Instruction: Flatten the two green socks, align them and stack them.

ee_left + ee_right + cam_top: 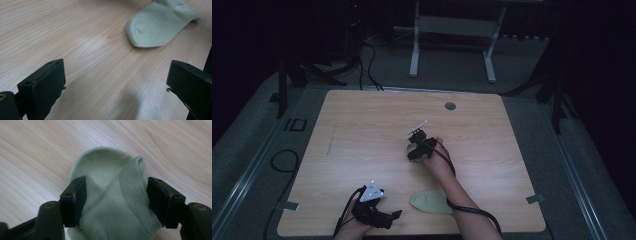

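Your right tongs straddle the pale green sock mid-counter, jaws parted and not yet pinching, so nip its soft, light, floppy ribbed cuff, while your left tongs gape empty near the second sock.

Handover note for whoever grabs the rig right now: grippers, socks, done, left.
Left gripper: open, empty, low at the near table edge.
Right gripper: jaws apart, straddling a pale green knit sock at mid-table; whether the pads press it is unclear.
Second pale green sock lies flat near the front edge of the light wooden table, beside the right forearm.
Done: nothing paired or folded.
Left: probably bring the two socks together.
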A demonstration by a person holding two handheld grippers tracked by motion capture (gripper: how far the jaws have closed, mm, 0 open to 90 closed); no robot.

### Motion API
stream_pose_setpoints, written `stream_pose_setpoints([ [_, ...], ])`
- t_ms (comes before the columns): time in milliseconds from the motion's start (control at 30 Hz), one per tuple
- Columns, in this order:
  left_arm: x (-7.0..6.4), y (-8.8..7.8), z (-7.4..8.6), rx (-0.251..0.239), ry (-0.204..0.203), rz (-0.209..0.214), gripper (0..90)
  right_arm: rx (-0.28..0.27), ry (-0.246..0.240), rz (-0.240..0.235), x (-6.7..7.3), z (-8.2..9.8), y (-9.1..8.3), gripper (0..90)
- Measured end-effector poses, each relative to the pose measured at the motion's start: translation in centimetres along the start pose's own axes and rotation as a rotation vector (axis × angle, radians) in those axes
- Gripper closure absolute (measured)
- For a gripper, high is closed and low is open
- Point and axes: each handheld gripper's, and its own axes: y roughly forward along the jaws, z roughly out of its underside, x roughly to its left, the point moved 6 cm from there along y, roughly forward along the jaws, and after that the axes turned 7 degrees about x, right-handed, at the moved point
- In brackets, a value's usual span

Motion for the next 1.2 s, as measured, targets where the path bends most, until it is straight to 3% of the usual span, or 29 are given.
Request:
stream_pose_setpoints([
  [133,0.2,-0.3,0.0,-0.022,-0.016,-0.008,2.2,-0.014,-0.072,-0.038,0.5,-0.2,0.0,43.3],
  [200,0.2,-0.2,0.1,-0.018,-0.016,-0.005,2.2,-0.021,-0.087,-0.052,0.5,-0.2,-0.1,51.6],
  [400,0.1,-0.1,0.2,-0.019,-0.016,-0.005,2.2,-0.031,-0.155,-0.051,1.3,-0.4,-0.2,76.4],
  [500,0.2,-0.1,0.2,-0.019,-0.019,-0.008,2.2,-0.006,-0.147,-0.075,1.3,-0.3,-0.6,78.6],
  [633,0.3,-0.1,0.2,-0.027,-0.024,-0.011,2.2,-0.015,-0.173,-0.079,1.0,0.3,-1.7,78.8],
  [800,-0.1,-0.1,0.0,-0.037,-0.014,0.016,4.2,-0.039,-0.248,-0.079,0.7,1.5,-3.9,78.6],
  [1100,-0.6,-0.2,-0.5,-0.065,0.005,0.008,4.2,-0.084,-0.367,-0.075,0.6,4.6,-7.5,78.3],
  [1167,-0.6,-0.1,-0.5,-0.065,0.003,0.01,4.2,-0.095,-0.422,-0.067,0.4,5.6,-8.0,78.2],
  [1200,-0.6,-0.1,-0.6,-0.065,0.001,0.009,4.3,-0.095,-0.426,-0.062,0.3,5.9,-8.1,78.1],
])
